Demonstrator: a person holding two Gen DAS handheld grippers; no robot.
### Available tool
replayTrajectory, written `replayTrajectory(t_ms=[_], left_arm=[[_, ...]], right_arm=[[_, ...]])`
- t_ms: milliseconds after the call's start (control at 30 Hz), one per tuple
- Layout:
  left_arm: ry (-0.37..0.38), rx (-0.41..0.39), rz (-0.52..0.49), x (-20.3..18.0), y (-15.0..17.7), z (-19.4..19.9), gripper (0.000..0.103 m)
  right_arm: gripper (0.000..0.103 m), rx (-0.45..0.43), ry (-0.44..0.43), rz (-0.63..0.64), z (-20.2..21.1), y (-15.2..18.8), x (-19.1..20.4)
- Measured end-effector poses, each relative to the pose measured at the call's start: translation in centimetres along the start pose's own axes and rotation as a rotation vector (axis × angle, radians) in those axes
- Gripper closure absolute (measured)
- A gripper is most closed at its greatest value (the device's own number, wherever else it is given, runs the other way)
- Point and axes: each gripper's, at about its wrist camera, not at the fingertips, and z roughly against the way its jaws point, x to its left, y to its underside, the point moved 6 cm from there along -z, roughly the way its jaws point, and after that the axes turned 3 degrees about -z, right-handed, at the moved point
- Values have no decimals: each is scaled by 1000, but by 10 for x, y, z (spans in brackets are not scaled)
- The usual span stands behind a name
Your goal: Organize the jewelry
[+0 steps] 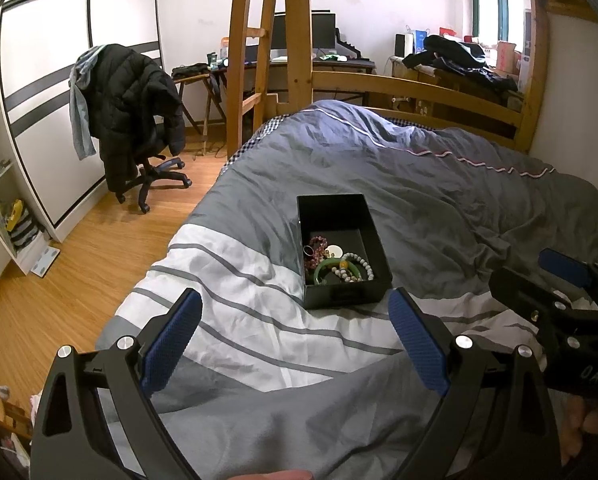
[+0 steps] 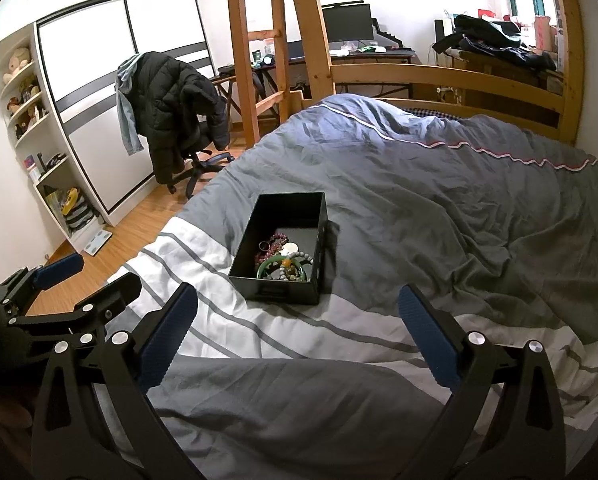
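Note:
A black open box [image 1: 341,298] sits on the grey and white duvet [image 1: 419,200]. It holds a green bangle [image 1: 323,267], a pale bead bracelet [image 1: 359,264], a dark red bead string [image 1: 314,245], a ring and a white disc. The box also shows in the right wrist view [image 2: 277,291], with the bangle [image 2: 268,266] inside. My left gripper [image 1: 295,314] is open and empty, just short of the box. My right gripper [image 2: 297,312] is open and empty, also near the box. Each gripper shows at the edge of the other's view, the right gripper [image 1: 547,276] and the left gripper [image 2: 93,276].
The bed has a wooden frame and ladder [image 1: 255,40]. An office chair with a black jacket [image 1: 131,108] stands on the wood floor at the left. A white wardrobe and shelves [image 2: 39,120] line the left wall. A desk with a monitor [image 2: 347,24] stands behind.

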Motion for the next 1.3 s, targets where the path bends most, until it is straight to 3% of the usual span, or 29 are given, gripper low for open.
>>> replayTrajectory(t_ms=[1300], left_arm=[[-2,18,-13,-2,3,-3,10]], right_arm=[[4,9,2,-11,-3,3,0]])
